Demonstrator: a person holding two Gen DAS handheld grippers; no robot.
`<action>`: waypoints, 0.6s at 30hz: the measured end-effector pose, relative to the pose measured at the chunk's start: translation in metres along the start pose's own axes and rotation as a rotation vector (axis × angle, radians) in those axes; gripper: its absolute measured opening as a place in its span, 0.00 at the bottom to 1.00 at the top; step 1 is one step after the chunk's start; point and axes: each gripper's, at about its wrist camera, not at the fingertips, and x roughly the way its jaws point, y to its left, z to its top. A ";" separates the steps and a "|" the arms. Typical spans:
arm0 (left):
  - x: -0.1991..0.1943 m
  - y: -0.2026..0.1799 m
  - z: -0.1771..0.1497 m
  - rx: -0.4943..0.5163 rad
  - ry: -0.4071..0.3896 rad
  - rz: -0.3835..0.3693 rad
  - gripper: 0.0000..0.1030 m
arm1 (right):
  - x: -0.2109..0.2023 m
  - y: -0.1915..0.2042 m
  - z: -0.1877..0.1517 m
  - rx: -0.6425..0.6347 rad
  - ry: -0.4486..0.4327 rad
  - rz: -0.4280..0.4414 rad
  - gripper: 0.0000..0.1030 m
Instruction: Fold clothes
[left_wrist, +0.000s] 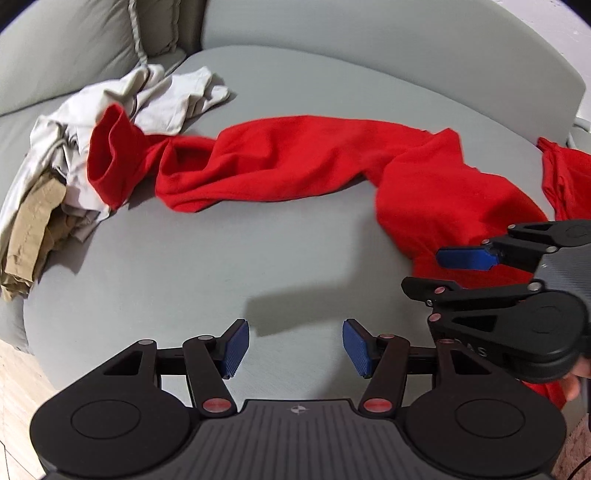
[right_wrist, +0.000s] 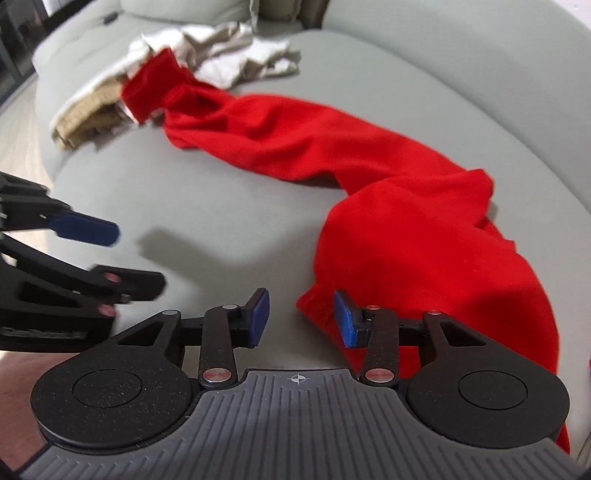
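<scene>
At the far left, at ten o'clock, a heap of pale clothes (left_wrist: 122, 107) lies on the sofa seat (left_wrist: 295, 85). The left gripper (left_wrist: 295, 347), jaws apart and empty, hangs over bare cushion. The red garment (left_wrist: 295, 158) stretches lengthwise from ten to three o'clock. Nearer its near end, the right gripper (right_wrist: 301, 317) stands open at the hem, not pressing. No containers.

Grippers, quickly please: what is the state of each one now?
Left gripper: open, empty, over the bare cushion.
Right gripper: open, holding nothing; red garment edge lies between its pads.
</scene>
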 end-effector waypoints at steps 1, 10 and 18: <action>0.003 0.002 0.000 -0.008 0.007 -0.006 0.54 | 0.004 0.000 0.000 -0.004 0.009 -0.007 0.45; 0.003 -0.006 -0.006 0.027 0.005 -0.026 0.54 | -0.009 -0.018 -0.008 0.037 0.038 -0.086 0.05; -0.035 -0.064 -0.006 0.161 -0.098 -0.031 0.61 | -0.109 -0.086 -0.015 0.248 -0.186 -0.219 0.04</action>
